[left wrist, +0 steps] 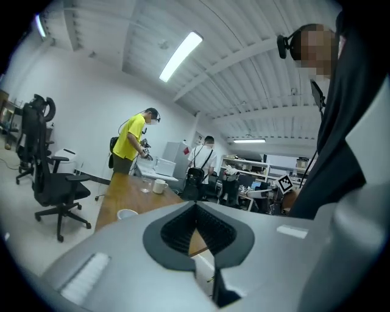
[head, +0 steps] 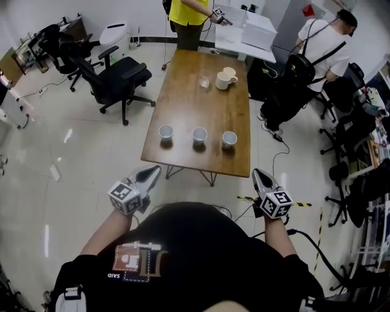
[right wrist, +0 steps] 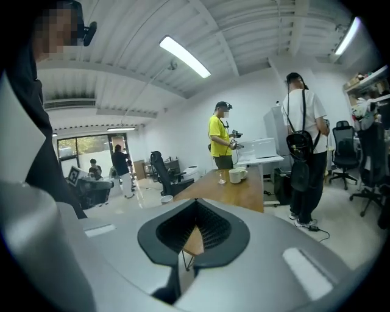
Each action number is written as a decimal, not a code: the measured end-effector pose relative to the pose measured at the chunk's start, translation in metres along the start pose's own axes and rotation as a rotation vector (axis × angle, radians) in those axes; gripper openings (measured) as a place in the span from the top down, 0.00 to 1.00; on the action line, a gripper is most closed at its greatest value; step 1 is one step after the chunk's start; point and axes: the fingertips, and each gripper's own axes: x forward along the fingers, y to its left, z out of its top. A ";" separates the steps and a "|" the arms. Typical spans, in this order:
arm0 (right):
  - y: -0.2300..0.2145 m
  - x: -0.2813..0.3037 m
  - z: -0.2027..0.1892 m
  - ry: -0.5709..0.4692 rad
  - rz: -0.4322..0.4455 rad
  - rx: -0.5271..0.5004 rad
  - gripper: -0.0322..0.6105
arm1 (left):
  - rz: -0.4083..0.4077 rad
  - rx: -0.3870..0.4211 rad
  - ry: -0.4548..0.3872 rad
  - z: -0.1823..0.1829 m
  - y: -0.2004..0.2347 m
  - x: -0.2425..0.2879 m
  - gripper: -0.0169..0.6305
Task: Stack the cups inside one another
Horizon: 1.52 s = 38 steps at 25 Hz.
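Three small white cups stand in a row near the front edge of the wooden table (head: 195,103): a left cup (head: 166,131), a middle cup (head: 199,134) and a right cup (head: 229,139). My left gripper (head: 155,172) and right gripper (head: 257,174) hover in front of the table, short of its edge, both shut and empty. In the left gripper view the shut tips (left wrist: 195,206) point along the table, and one cup (left wrist: 127,213) shows just left of them. The right gripper (right wrist: 195,201) also faces the table (right wrist: 237,190), with one cup (right wrist: 166,198) at its left.
A white mug (head: 224,79) and a clear glass (head: 204,81) sit at the table's far end. A black office chair (head: 119,79) stands left of the table. A person in yellow (head: 189,18) is behind it, and a person with a backpack (head: 317,55) to its right.
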 end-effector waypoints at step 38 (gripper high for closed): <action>0.185 0.279 -0.048 0.411 0.632 -0.715 0.75 | 0.341 -0.089 -0.074 0.008 0.097 -0.068 0.97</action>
